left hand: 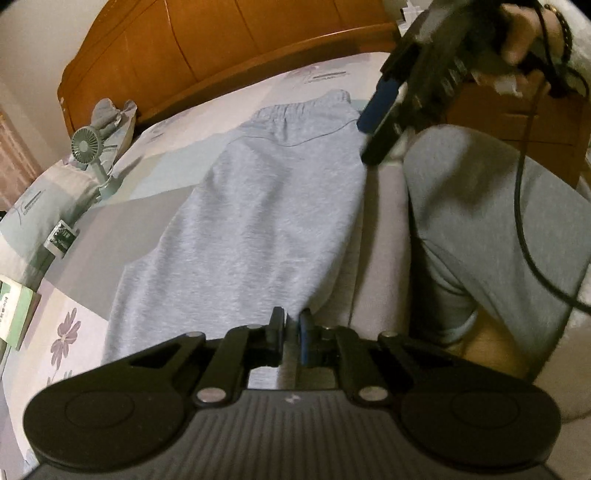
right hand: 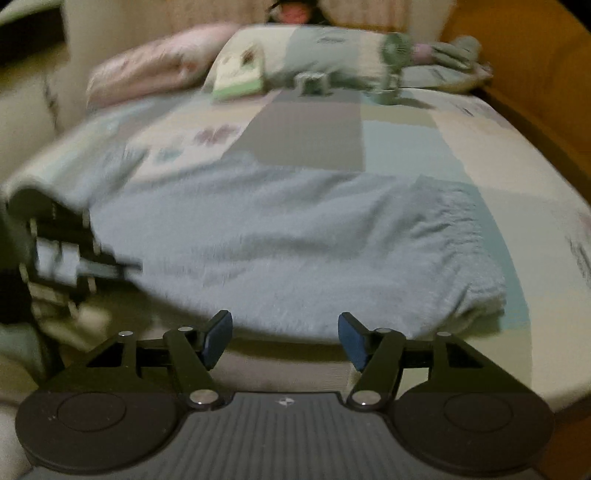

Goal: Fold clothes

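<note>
The grey fleece trousers (left hand: 236,206) lay spread flat on the patchwork bedcover (left hand: 155,206) of pale green, grey and cream panels, their gathered elastic waistband (left hand: 303,105) at about one o'clock in my left camera and the leg end nearest me at six. My left gripper (left hand: 293,328) had its jaws drawn almost together, with only a thin strip of the grey cloth showing in the slit between them at the trouser-leg edge; whether the pads truly pinched that cloth I could not tell. Just beside it, at three o'clock, stood my own knee in grey trousers (left hand: 480,221), with a black cable (left hand: 524,236) trailing over it.

My right gripper (right hand: 284,334) had its blue-padded jaws standing well apart, with nothing between them, poised at the near edge of the trousers close to the side of the bed. From the left camera it appeared at one o'clock, gripped in my right hand (left hand: 524,33) and pointing down just beside the waistband.

Farther off, at nine to ten o'clock in the left view, a small green desk fan (left hand: 86,144) stood on the cover near a pale patterned pillow (left hand: 44,199), with a little dark packet (left hand: 62,240) and a green-and-white box (left hand: 16,314) closer by. Beyond them rose the curved orange-brown wooden headboard (left hand: 184,48). The right view was blurred.
</note>
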`<action>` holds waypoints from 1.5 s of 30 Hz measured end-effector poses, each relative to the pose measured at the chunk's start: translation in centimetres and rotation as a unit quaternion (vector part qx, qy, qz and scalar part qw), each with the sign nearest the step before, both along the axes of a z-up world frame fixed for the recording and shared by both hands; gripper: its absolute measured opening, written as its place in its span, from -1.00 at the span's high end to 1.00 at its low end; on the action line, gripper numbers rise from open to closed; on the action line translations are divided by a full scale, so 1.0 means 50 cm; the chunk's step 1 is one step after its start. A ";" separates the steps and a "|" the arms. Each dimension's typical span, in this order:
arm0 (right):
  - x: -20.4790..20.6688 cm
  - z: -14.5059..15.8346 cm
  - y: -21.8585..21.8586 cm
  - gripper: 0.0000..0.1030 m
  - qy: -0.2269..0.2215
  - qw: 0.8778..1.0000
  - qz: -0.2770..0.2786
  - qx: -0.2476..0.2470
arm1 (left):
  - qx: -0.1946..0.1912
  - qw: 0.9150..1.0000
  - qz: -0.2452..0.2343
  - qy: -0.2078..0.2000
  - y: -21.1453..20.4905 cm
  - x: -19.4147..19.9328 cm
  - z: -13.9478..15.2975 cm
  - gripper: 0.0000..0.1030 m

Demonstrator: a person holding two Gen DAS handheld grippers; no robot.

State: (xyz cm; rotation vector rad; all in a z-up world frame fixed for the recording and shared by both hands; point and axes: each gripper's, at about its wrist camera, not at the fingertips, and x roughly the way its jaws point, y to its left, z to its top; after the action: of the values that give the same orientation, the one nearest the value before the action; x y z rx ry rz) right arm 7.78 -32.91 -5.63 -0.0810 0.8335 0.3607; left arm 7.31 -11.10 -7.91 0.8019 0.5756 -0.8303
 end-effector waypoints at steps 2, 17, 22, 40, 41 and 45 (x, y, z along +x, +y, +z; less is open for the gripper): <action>0.002 -0.007 0.000 -0.33 0.019 1.000 0.000 0.013 | -0.002 1.000 0.005 -0.003 -0.001 -0.002 0.001 0.88; 0.080 -0.064 -0.219 -0.33 0.060 0.953 -0.176 0.241 | -0.020 0.999 0.025 -0.003 0.005 0.012 0.003 0.88; 0.111 -0.083 -0.217 0.60 0.057 0.957 -0.203 0.197 | -0.021 0.999 0.030 -0.007 0.007 0.024 0.002 0.92; 0.054 -0.051 -0.223 0.22 0.035 0.960 -0.214 0.174 | -0.040 0.990 0.055 0.124 0.055 0.028 0.008 0.72; 0.040 -0.040 -0.219 0.12 0.029 0.964 -0.211 0.161 | -0.053 0.987 0.060 0.138 0.075 0.034 0.024 0.70; -0.002 0.002 -0.199 0.05 -0.005 0.973 -0.196 0.123 | -0.103 0.981 0.111 0.124 0.144 0.088 0.086 0.65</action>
State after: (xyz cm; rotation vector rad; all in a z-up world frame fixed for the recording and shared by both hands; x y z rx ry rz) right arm 7.67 -42.85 -5.54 0.3095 0.7682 0.0888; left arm 11.72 -3.92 -3.63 0.4380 0.7708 -0.7738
